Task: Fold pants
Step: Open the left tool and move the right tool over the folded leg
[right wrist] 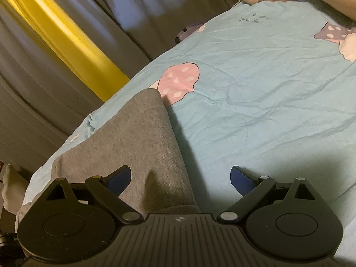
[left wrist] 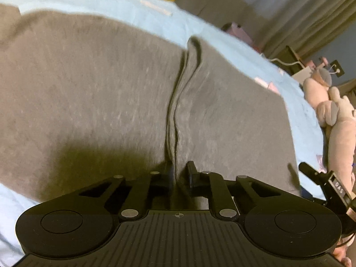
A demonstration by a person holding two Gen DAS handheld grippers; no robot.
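The grey pants [left wrist: 100, 93] lie spread on a light blue bedsheet [left wrist: 138, 6]. My left gripper [left wrist: 179, 173] is shut on a pinched ridge of the grey fabric that runs away from the fingers. In the right wrist view a part of the grey pants [right wrist: 138, 138] lies under the left finger. My right gripper [right wrist: 180, 178] is wide open and holds nothing, just above the pants' edge and the bedsheet [right wrist: 267, 89]. The right gripper also shows at the right edge of the left wrist view [left wrist: 320, 178].
Pink plush toys [left wrist: 333, 115] lie at the bed's right side. Grey curtains [right wrist: 55, 84] and a yellow strip [right wrist: 66, 40] stand beyond the bed edge. The sheet has a pink mushroom print [right wrist: 178, 82].
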